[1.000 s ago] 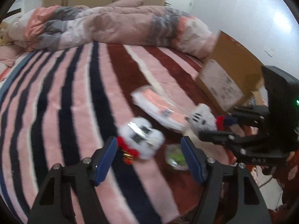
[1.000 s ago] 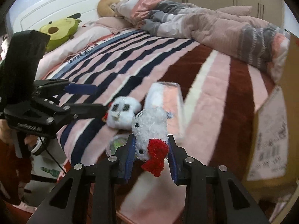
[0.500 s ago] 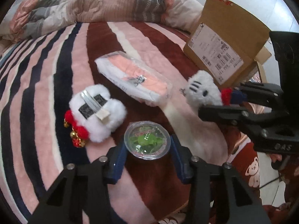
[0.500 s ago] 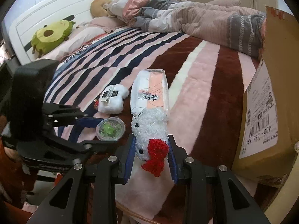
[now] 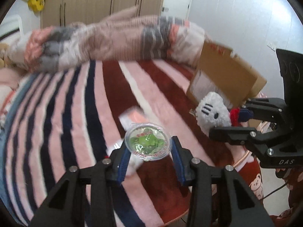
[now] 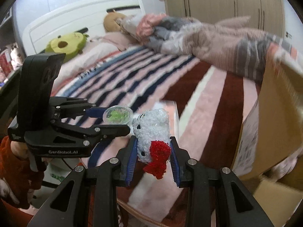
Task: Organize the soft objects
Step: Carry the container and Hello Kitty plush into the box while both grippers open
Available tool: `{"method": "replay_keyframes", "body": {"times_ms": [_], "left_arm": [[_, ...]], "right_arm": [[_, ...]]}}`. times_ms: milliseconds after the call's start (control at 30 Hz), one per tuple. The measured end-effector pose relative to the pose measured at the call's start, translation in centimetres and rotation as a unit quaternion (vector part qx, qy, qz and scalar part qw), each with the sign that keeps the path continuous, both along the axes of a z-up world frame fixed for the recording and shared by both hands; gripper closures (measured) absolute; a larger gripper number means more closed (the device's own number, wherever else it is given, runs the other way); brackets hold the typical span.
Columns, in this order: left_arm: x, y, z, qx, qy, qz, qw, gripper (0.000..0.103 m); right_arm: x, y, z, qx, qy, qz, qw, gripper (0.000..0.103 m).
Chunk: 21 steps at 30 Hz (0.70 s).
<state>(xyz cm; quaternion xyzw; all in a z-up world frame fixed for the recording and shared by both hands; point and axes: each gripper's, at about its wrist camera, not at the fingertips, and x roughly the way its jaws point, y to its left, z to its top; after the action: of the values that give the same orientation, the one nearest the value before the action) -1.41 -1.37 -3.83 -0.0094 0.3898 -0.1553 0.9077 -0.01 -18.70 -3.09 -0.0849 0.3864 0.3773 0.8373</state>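
My left gripper is shut on a round clear tub with green slime and holds it above the striped blanket. The tub also shows in the right wrist view. My right gripper is shut on a white plush cat with a red bow, held in the air; the cat also shows in the left wrist view. A pink packet in clear wrap and part of a second white plush lie on the blanket under the tub.
An open cardboard box stands at the bed's right side, close to the right gripper. A rumpled pink and grey duvet lies across the far bed. A green plush pillow rests by the headboard.
My left gripper has closed on the slime tub and lifted it off the blanket. Both grippers have risen and tilted up; the right one still holds the plush cat.
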Motion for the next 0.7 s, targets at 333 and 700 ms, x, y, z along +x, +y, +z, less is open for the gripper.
{"method": "replay_keyframes", "body": {"times_ms": [333,700], "left_arm": [[1.5,-3.9,8.7,0.012,-0.085,-0.028,0.9959,0.064],[4.9,-16.6,10.6,0.008,-0.092,-0.128,0.9875,0.064]], "right_arm": [[0.4,-4.7,7.7,0.041,-0.065,-0.024,0.997,0.075],[2.4,-16.3,7.7,0.04,-0.08,-0.126,0.988,0.073]]}}
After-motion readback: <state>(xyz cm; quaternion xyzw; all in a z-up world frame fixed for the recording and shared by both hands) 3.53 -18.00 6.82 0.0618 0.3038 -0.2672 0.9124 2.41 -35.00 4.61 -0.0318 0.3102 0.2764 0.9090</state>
